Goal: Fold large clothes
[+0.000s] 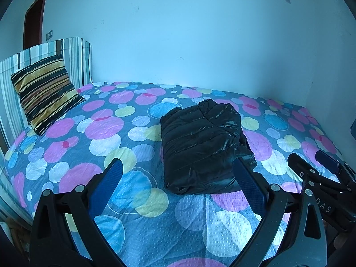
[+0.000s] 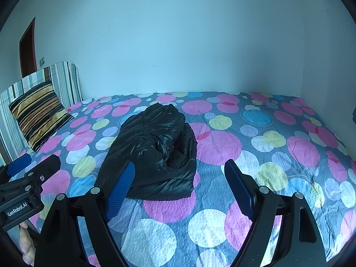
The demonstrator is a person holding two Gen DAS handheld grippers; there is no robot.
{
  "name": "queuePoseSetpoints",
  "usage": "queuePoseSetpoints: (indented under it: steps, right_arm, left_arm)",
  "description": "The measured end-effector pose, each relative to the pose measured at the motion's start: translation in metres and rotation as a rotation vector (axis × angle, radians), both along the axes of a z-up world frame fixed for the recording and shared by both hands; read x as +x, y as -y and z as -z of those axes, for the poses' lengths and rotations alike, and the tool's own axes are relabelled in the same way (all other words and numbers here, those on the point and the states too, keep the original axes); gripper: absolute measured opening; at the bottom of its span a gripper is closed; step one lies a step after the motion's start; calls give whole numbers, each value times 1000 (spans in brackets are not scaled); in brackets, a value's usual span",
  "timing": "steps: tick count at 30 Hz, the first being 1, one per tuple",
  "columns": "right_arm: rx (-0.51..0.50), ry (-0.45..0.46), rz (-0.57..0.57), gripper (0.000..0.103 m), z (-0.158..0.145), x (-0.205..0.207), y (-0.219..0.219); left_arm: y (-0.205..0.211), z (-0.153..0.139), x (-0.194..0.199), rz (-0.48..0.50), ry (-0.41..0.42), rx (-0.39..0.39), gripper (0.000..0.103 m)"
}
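Black puffer jacket (image 1: 201,146) sits folded mid-bed on the circle-print bedspread (image 1: 89,133), striped cushion (image 1: 45,92) far left. I see left gripper (image 1: 178,173) and right gripper (image 2: 179,175) both spread wide, holding nothing, hovering short of it.

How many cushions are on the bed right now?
1. The striped black-and-gold velvet cushion leans against the striped headboard at the bed's left end, well apart from the folded shiny black puffer jacket. None appears hidden.

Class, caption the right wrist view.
Open right gripper hovers before a folded black puffer jacket on the dotted bedspread.
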State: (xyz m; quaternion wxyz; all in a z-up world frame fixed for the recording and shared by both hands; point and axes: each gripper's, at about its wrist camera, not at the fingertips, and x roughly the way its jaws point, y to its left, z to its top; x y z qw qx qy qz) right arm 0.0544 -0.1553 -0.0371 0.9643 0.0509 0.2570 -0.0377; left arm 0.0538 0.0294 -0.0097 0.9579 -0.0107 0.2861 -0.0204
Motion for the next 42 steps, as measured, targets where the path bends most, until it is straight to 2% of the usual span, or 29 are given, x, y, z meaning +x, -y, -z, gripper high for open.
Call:
queuePoseSetpoints:
  steps: [15,28,35,42]
  right_arm:
    - [-8,4,-9,81,0,-3,-2]
    - [-9,-1,-15,81,0,-3,-2]
    - [-11,-15,-23,81,5,-2,1]
    - [-14,-34,-34,81,11,3,2]
  left_arm:
    - [-3,-5,-7,-6,26,8,99]
    - [3,-10,-8,-30,57,67,101]
    - [0,-7,-5,-38,51,55,101]
    - [-4,6,3,-66,9,37,101]
